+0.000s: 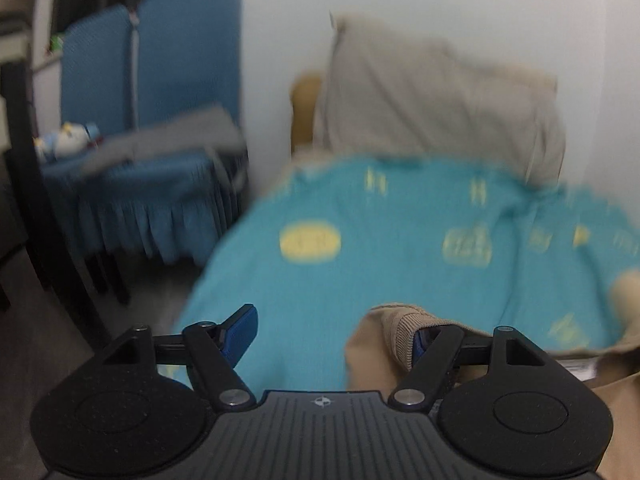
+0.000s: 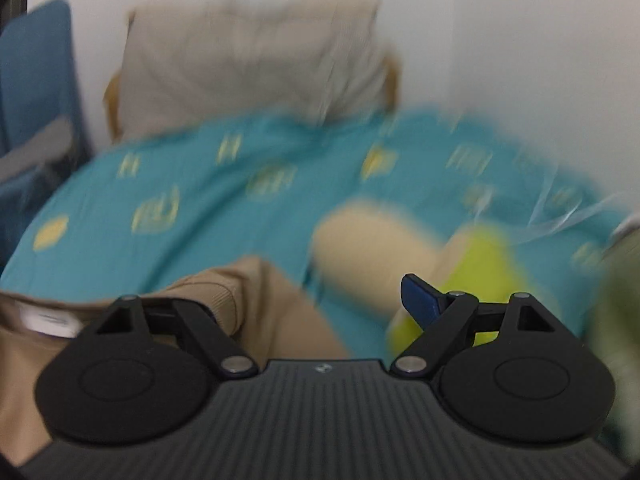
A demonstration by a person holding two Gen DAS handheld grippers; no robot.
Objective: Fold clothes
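Note:
A tan garment (image 1: 372,356) with a ribbed edge lies at the near side of a bed, with a white label (image 2: 48,322) at its neck. In the left wrist view my left gripper (image 1: 332,324) stands open. Its left blue pad (image 1: 240,332) is bare, and the ribbed tan edge (image 1: 400,332) drapes over its right finger. In the right wrist view my right gripper (image 2: 316,296) is open too. The tan garment (image 2: 272,304) covers its left finger, and its right blue pad (image 2: 420,300) is free. Both views are blurred.
A teal bedspread (image 1: 360,240) with yellow prints covers the bed, with a beige pillow (image 1: 432,96) against the white wall. Blue-covered chairs (image 1: 152,80) stand to the left. A cream roll (image 2: 368,248) and a yellow-green cloth (image 2: 480,272) lie on the bed at the right.

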